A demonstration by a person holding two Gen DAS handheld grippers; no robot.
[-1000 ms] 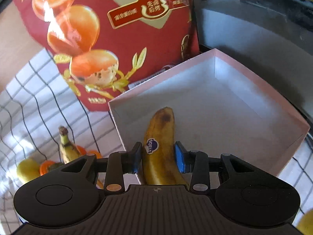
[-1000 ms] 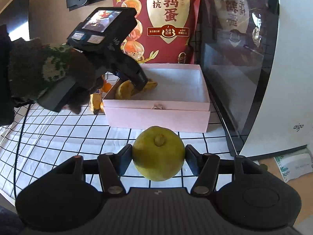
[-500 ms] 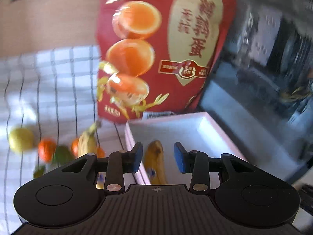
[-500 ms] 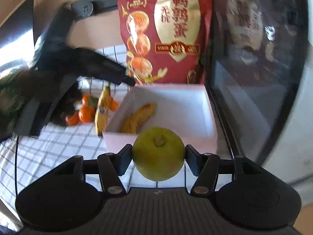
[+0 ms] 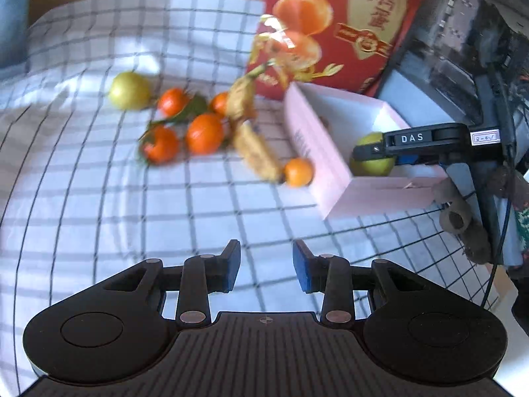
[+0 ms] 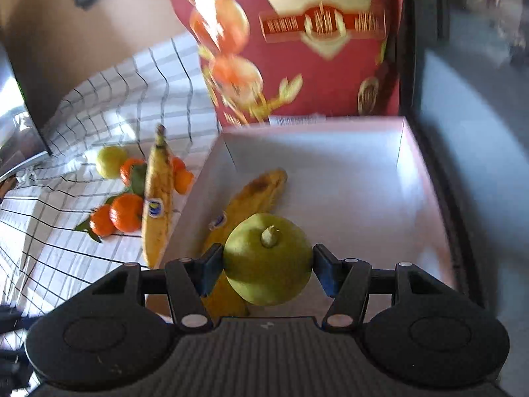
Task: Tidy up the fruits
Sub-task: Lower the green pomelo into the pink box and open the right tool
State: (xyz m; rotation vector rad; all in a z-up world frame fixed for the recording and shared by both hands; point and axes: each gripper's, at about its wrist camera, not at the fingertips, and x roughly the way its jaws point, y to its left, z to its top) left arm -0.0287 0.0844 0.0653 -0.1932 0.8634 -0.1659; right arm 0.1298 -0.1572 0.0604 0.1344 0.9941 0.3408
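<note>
My right gripper is shut on a green pear and holds it over the near left part of the pink box. A banana lies inside the box under the pear. In the left wrist view the right gripper and pear show above the box. My left gripper is open and empty above the checked cloth. A second banana, several tangerines and a yellow-green fruit lie on the cloth left of the box.
A large red snack bag stands behind the box. A dark-fronted appliance stands right of the box. One tangerine rests against the box's left wall.
My left gripper let go of the banana in the box and pulled back left over the cloth. My right gripper carried the pear forward over the box.
</note>
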